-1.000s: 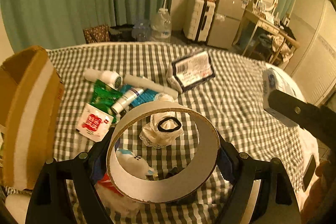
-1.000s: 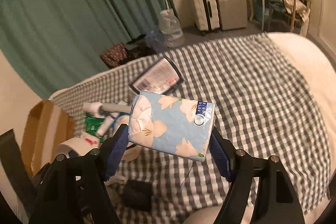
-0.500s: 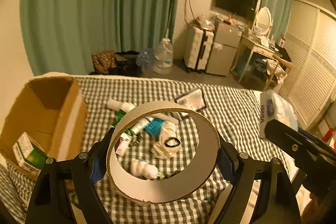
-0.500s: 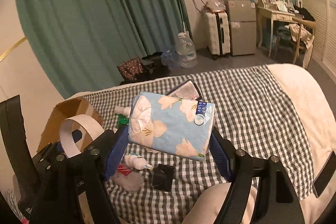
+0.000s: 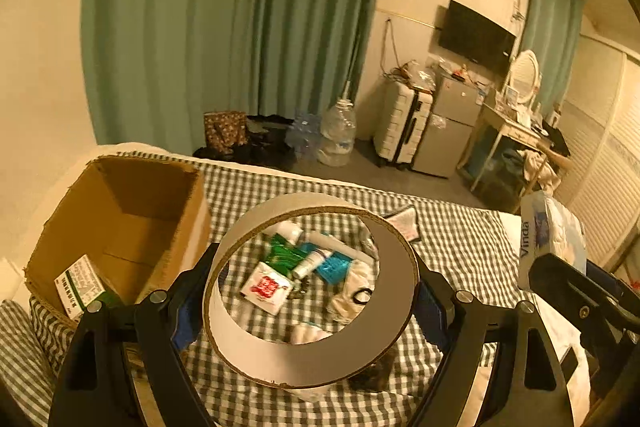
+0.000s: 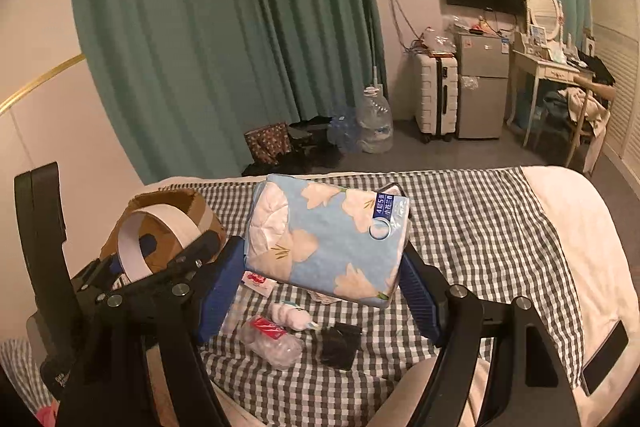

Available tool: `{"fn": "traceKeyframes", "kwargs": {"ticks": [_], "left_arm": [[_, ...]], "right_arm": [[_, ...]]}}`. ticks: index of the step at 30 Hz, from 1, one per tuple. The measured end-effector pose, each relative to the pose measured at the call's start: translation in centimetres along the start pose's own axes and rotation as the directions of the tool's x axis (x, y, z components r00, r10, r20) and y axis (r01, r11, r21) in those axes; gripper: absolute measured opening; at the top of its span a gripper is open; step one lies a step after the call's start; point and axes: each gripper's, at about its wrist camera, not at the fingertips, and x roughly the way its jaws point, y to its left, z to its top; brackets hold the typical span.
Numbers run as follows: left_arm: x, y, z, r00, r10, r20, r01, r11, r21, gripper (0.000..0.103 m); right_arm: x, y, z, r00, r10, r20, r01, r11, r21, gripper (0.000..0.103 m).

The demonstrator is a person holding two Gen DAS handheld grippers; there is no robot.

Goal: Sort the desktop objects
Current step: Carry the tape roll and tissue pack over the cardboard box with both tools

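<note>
The left claw (image 5: 312, 291) is closed on a wide tape ring (image 5: 280, 359), gripped across its outer wall at 3 and 9 o'clock. The right claw (image 6: 324, 267) is closed on a blue tissue pack (image 6: 328, 239). Both are held in the air above the bed (image 6: 480, 227), and the open box (image 5: 120, 227) stands at about 9 o'clock from the ring in the left view.

The risks, as I judge them: the ring is thin cardboard and only two small pads press it, so a quick swing toward the box could make it turn or slip out. The pack is soft, so it may sag or slide between the pads. The two claws are near each other, and moving both to the box together could make them collide.

The ring's axis points along the claw, forward and a little down, with its opening toward the clutter on the bed. The pack's long axis lies across the claw, from about 10 to 4 o'clock in the right view.
</note>
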Motion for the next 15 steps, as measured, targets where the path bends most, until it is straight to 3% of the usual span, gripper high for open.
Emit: {"fn": "traceKeyframes", "kwargs": {"ticks": [15], "left_arm": [[0.0,11.7,1.4,0.990,0.140,-0.008,-0.140,0.982,-0.130,0.086]], "right_arm": [[5.1,10.3,0.1,0.990,0.105,-0.090,-0.115,0.986,-0.120,0.074]]}}
